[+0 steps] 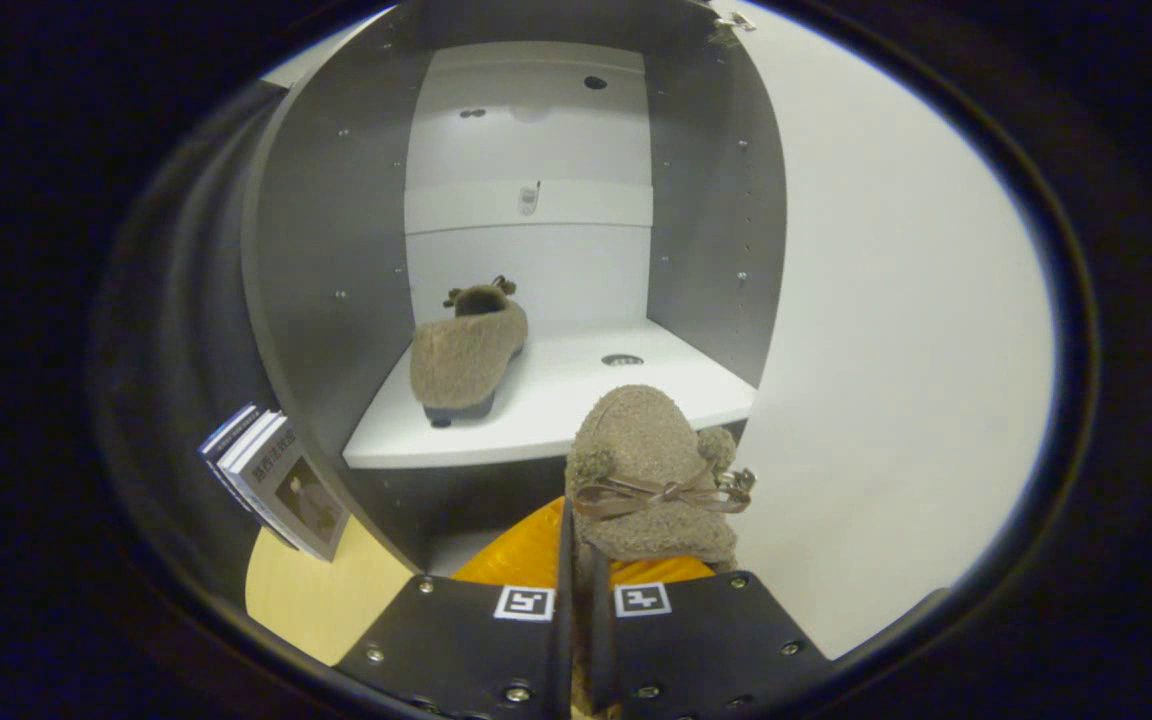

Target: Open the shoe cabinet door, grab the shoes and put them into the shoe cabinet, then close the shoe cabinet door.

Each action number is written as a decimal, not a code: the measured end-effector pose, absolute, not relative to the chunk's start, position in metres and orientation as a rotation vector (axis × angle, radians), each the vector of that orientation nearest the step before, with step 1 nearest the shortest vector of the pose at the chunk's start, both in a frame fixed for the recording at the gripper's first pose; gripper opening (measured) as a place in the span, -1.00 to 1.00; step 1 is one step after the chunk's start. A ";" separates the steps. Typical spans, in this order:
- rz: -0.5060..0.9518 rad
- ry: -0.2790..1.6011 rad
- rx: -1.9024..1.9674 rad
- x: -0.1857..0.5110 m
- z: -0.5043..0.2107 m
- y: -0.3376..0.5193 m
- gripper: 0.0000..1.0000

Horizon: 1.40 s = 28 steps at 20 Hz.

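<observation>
Second fuzzy slipper [652, 478] pinched at heel between gripper [581, 590] fingers, jaws near-closed on it, toe pointing toward shoe cabinet [321, 250]. Held just short of white shelf [576, 400] front edge. First slipper [466, 355] already on shelf, left side. Cabinet door [896, 330] open, close at right. Judgement: carry forward level, land on bare right part of shelf beside first slipper, clear of door, release only once sole rests.

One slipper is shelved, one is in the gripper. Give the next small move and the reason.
Probably carry the held slipper forward over the white shelf and set it right of the first slipper. The gripper is shut on it, short of the shelf edge, and that spot looks free.
</observation>
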State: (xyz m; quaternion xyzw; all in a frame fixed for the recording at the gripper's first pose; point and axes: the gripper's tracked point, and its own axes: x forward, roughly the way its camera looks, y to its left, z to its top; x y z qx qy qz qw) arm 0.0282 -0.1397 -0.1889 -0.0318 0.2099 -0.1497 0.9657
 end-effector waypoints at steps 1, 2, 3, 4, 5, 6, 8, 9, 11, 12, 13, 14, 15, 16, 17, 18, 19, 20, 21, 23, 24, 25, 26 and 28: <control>-0.296 0.416 -0.065 0.039 -0.181 -0.142 -0.84; -0.288 0.410 -0.067 0.050 -0.174 -0.145 -0.84; -0.278 0.402 -0.070 0.062 -0.167 -0.146 -0.84; -0.268 0.396 -0.073 0.073 -0.161 -0.149 -0.84; -0.258 0.391 -0.077 0.085 -0.156 -0.150 -0.84; -0.248 0.389 -0.080 0.097 -0.152 -0.154 -0.84; -0.228 0.392 -0.089 0.119 -0.147 -0.160 -0.84; -0.218 0.397 -0.093 0.129 -0.146 -0.163 -0.84; -0.203 0.419 -0.110 0.149 -0.147 -0.172 -0.84; -0.196 0.430 -0.114 0.159 -0.148 -0.176 -0.84; -0.188 0.435 -0.113 0.168 -0.148 -0.178 -0.84; -0.180 0.438 -0.109 0.178 -0.149 -0.180 -0.84; -0.172 0.440 -0.105 0.187 -0.150 -0.181 -0.84; -0.169 0.442 -0.104 0.194 -0.150 -0.183 -0.84; -0.162 0.446 -0.101 0.202 -0.151 -0.184 -0.84; -0.157 0.446 -0.097 0.211 -0.152 -0.186 -0.84; -0.150 0.446 -0.091 0.220 -0.153 -0.186 -0.84; -0.143 0.444 -0.088 0.227 -0.153 -0.186 -0.84; -0.137 0.443 -0.087 0.235 -0.153 -0.187 -0.84; -0.128 0.448 -0.085 0.247 -0.154 -0.187 -0.84; -0.125 0.453 -0.081 0.252 -0.156 -0.187 -0.84; -0.123 0.458 -0.077 0.256 -0.158 -0.188 -0.84; -0.119 0.462 -0.071 0.259 -0.160 -0.188 -0.84; -0.116 0.467 -0.060 0.266 -0.163 -0.188 -0.85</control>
